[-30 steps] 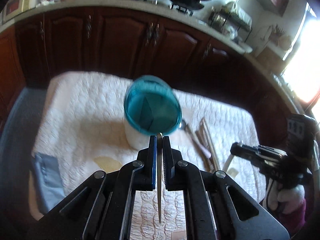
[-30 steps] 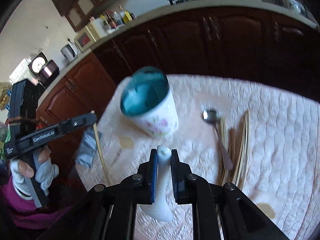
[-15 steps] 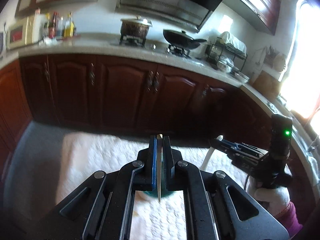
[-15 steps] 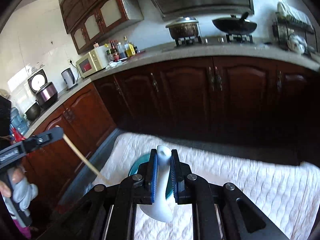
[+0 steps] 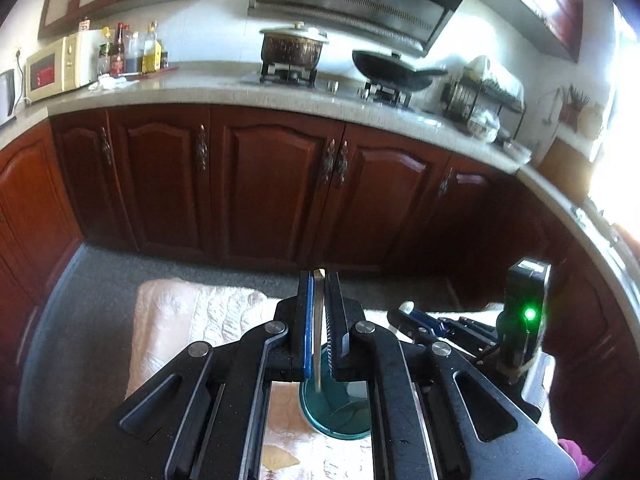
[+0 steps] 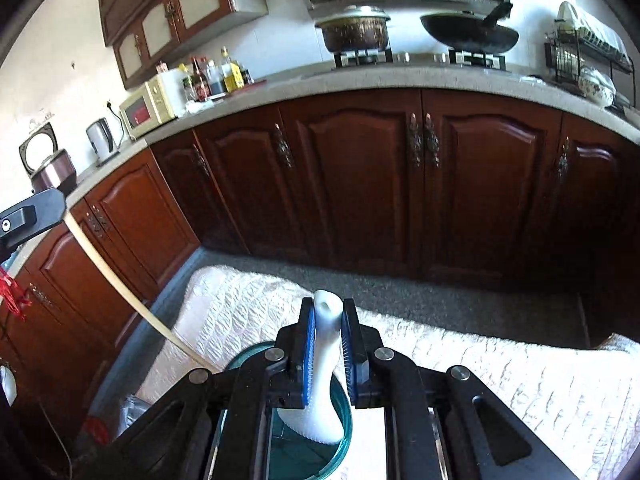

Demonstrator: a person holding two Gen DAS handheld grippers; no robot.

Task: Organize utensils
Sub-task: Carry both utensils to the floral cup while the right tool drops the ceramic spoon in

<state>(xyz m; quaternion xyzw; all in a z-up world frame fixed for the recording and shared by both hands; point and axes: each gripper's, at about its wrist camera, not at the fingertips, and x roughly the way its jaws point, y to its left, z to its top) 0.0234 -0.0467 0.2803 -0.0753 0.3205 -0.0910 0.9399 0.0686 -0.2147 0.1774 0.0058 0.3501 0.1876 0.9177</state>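
Left gripper: jaws clamped on a thin chopstick, its lower end over the teal-lined cup. Right gripper: jaws closed on a white ceramic spoon, bowl end down over the cup's mouth. Cup stands on the quilted white cloth.

My left gripper: black frame, blue pad on one finger, pale tan chopstick. My right gripper: black, blue pads, white textured spoon. Cup: translucent teal inside. Cloth: white-cream, quilted wave pattern. Cabinets: dark reddish-brown wood. Countertop: speckled grey-beige. Microwave: cream, red window. Floor: grey.
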